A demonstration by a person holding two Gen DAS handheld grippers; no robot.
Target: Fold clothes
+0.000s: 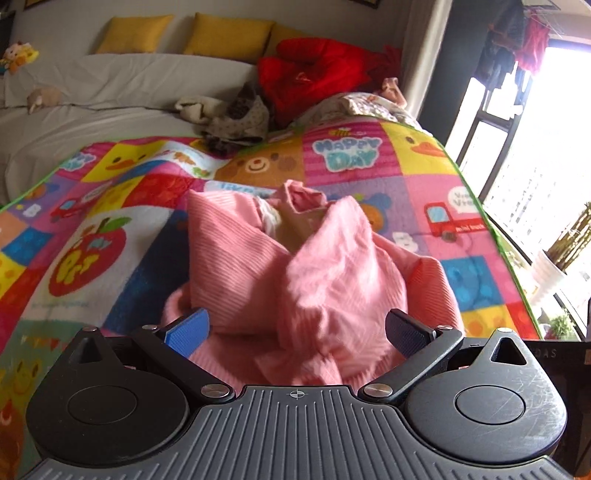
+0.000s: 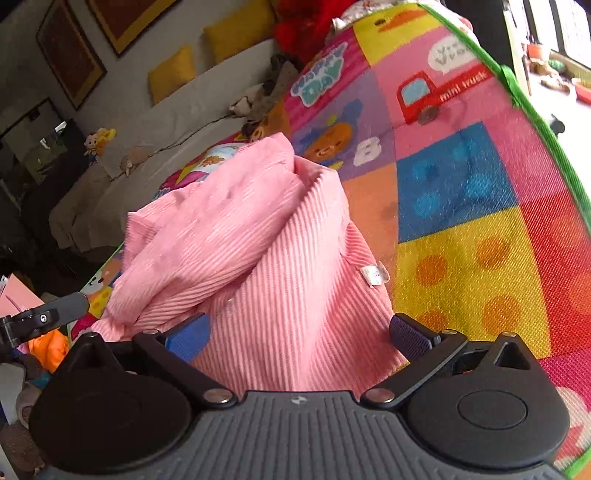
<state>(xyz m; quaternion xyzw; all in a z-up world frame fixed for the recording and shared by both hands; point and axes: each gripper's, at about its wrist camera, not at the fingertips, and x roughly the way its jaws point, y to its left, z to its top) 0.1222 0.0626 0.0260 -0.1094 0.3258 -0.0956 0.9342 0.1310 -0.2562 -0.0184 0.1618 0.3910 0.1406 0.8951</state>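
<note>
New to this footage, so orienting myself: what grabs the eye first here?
A crumpled pink ribbed garment lies heaped mid-frame on a loud patchwork play mat. The open left gripper and right gripper frame it. Behind, a red jacket sits below yellow cushions.

pink garment (image 1: 258,258): ribbed cloth, matt, soft, bunched in folds. small white fabric tag (image 2: 373,275) at its seam. play mat (image 2: 480,221): woven-textured surface, printed, slight sheen, green bound edge. left gripper (image 1: 295,328): matt black plastic, scuffed, metal rivets, blue textured pads (image 1: 188,330).
</note>
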